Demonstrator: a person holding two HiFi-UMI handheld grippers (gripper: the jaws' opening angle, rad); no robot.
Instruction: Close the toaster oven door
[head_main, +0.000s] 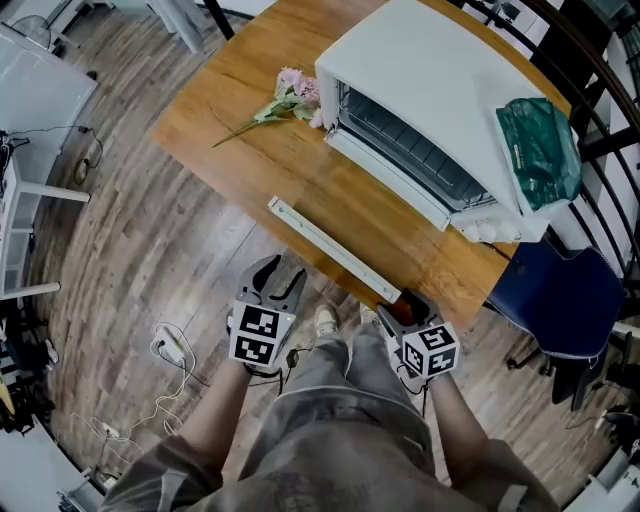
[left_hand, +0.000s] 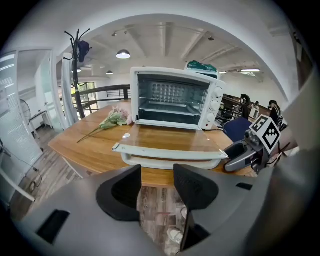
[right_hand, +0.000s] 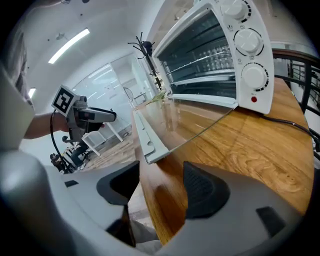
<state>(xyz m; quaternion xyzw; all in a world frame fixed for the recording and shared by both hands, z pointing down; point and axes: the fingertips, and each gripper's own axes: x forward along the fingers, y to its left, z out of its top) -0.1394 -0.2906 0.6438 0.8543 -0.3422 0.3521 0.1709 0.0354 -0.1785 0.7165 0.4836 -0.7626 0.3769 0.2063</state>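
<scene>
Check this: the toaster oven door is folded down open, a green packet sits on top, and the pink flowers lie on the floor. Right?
Not quite. The pink flowers lie on the wooden table beside the toaster oven, not on the floor; the head view shows it. The door is folded down open and the green packet sits on top, as you said.

toaster oven (head_main: 430, 90) on table (head_main: 225, 120) | door (head_main: 330, 250) down, open | flower (head_main: 288, 98) beside oven
</scene>
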